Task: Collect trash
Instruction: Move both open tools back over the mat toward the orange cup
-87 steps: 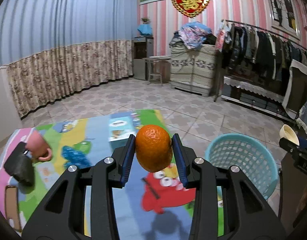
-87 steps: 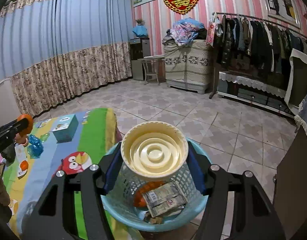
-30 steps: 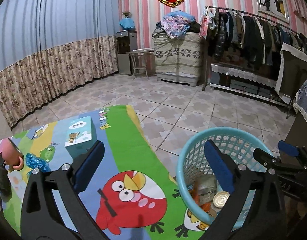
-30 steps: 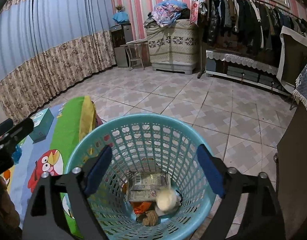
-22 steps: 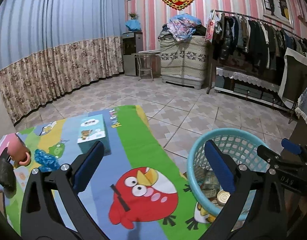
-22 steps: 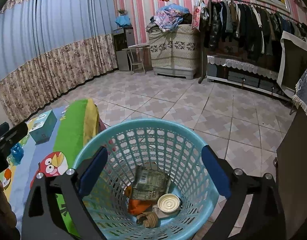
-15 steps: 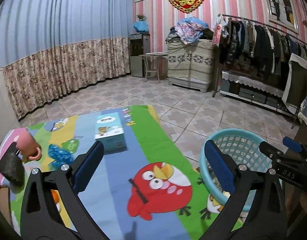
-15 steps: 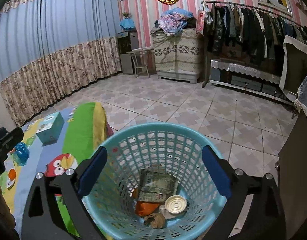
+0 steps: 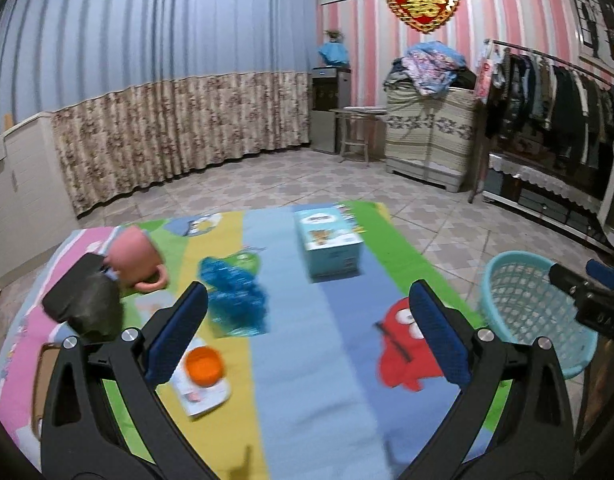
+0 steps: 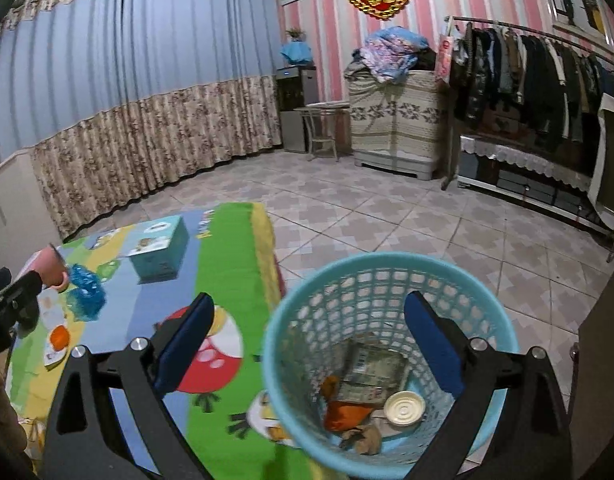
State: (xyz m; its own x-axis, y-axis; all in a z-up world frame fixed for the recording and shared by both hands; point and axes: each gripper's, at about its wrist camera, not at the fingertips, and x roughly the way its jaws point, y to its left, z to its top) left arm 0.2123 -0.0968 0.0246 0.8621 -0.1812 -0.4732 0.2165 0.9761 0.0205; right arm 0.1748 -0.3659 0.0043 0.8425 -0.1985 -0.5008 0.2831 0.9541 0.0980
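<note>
— Tiled floor (image 9: 307, 176) runs open from the curtains to the clothes rack; what sits near the edge?

— A cartoon cloth covers the table (image 9: 307, 360); a blue basket (image 10: 387, 272) stands just beside its right edge, with paper, orange peel and a round lid inside.

— And the tongs?

— The left tongs (image 9: 307, 320) hang wide open and empty over the cloth, above an orange cap (image 9: 204, 366) on a card. The right tongs (image 10: 307, 340) hang wide open, empty, over the basket's rim.
</note>
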